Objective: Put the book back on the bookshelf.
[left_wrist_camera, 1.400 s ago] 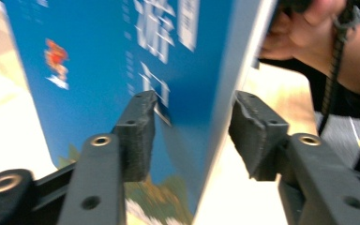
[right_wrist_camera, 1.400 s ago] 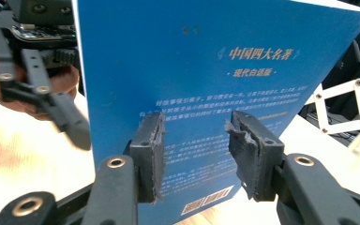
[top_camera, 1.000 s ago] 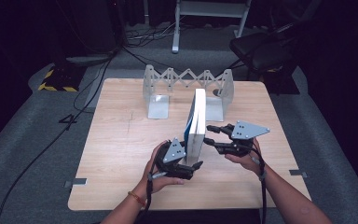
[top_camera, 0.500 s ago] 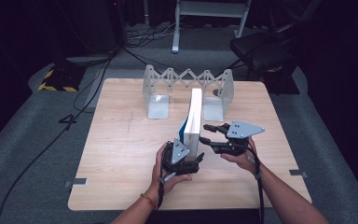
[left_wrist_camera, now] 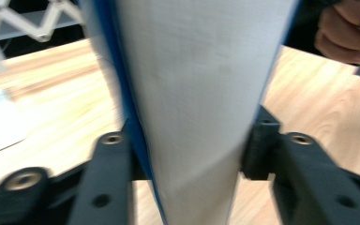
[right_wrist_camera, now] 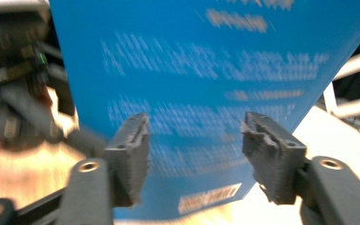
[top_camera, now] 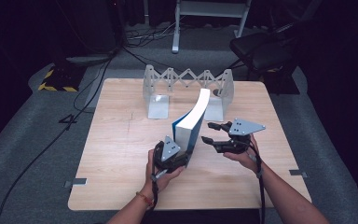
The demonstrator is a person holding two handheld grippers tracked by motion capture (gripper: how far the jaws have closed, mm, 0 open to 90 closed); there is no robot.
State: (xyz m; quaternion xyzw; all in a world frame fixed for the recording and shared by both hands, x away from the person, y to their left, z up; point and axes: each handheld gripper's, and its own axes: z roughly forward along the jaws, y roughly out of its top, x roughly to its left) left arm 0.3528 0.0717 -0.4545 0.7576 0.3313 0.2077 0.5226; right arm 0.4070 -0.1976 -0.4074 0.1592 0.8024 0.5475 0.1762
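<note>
Book: thick blue-covered volume, standing on edge on the table, leaning toward the right hand, its far end reaching to the rack at the back. Left gripper is clamping the near lower corner; in the left gripper view the pale page block is sitting between the two black jaws, which have just been closing and are now pressing on both covers. Right gripper is standing just beside the blue cover, jaws spread and holding nothing; they have just been opening, and the right gripper view is showing the cover behind them, with no pad visibly touching it. Step in hand, as judged: one gripper is taking over the book while the other is letting go, ahead of setting it into the rack. Doing it well: the left grip is low and near one corner, so the tall book is likely to swing; keeping the right jaws near the cover as a stop is advisable until the lean is corrected. Moving slowly, bottom edge close to the table, and aiming between the rack's white ends is reducing the risk of a topple. Squeezing harder than needed is risking dented covers.
</note>
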